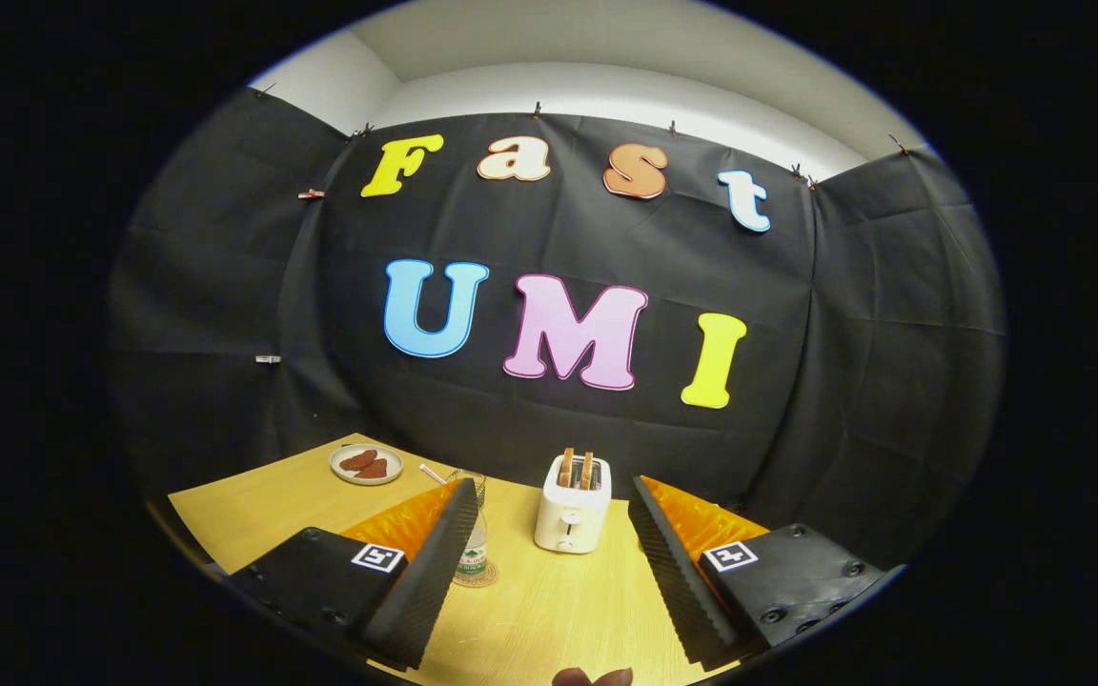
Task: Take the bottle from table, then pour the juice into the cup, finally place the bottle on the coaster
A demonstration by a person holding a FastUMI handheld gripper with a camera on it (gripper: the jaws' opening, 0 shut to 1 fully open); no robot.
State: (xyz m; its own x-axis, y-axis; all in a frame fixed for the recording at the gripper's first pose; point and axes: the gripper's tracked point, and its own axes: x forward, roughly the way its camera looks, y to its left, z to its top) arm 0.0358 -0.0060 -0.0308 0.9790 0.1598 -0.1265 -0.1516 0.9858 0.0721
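The gripper [549, 572] is held above the wooden surface [549, 610] and looks slightly down over it toward the black cloth wall. Its fingers [435, 562] are spread wide and hold nothing; bare wood lies between them.

The bottle [473, 553] stands upright on the round coaster [478, 575], just beside the inner edge of the left finger, which hides a part of it. A clear cup [470, 482] with a straw [432, 473] stands just behind the bottle, also near the tip of that finger.

Beyond the fingers, about in the middle between them, stands a white toaster [573, 514] with two slices of bread [577, 469] in its slots. Farther left, near the back of the surface, is a small plate [366, 465] with brown food on it. A small part of a person's fingertip [592, 677] shows at the near edge.
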